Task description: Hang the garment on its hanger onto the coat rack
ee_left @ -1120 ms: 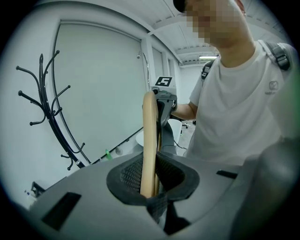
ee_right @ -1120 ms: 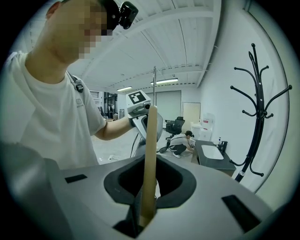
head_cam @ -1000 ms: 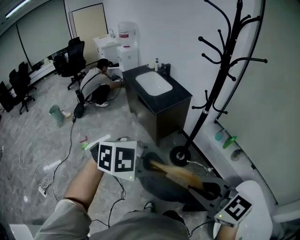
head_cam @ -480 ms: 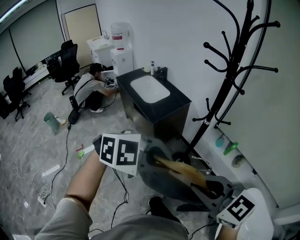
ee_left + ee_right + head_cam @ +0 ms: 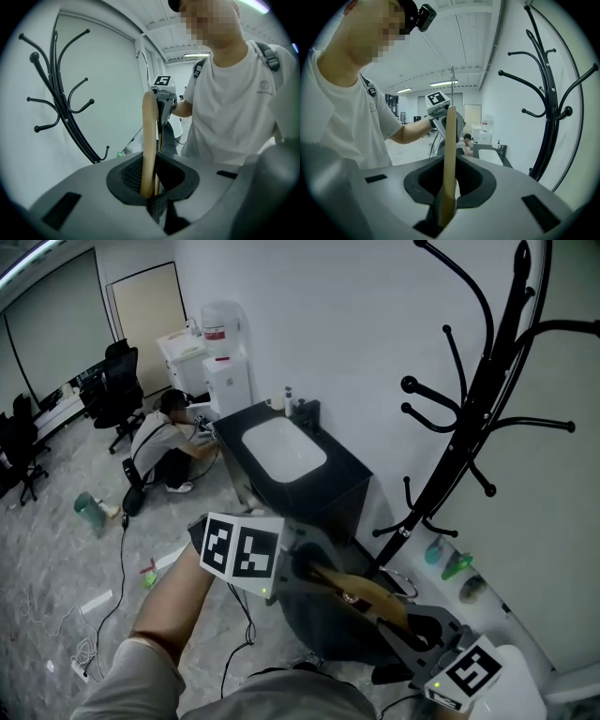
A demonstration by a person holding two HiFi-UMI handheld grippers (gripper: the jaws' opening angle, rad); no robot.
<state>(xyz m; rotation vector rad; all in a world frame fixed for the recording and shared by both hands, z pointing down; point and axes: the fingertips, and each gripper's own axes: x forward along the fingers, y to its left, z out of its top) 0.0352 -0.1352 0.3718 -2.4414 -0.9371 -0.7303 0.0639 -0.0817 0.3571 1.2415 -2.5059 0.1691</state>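
the person holds a wooden hanger (image 5: 364, 592) level between two grippers, just in front of the coat rack (image 5: 480, 418) and lower than its lowest hooks, touching none of them. the left gripper (image 5: 298, 566) has its fingers closed on the hanger end farther from the coat rack; in the left gripper view the wood (image 5: 149, 140) stands pinched in the dark pads of the left gripper (image 5: 150, 187). the right gripper (image 5: 420, 632) clamps the end nearer the coat rack's foot, and its own view shows the hanger (image 5: 450, 159) wedged tight between the fingers of the right gripper (image 5: 447, 199). a dark garment (image 5: 323, 629) droops from the hanger. beyond the coat rack against the same white wall sits a black counter (image 5: 352, 470) with a white sink (image 5: 281, 448), and past it a person (image 5: 161, 442) crouches on the floor.
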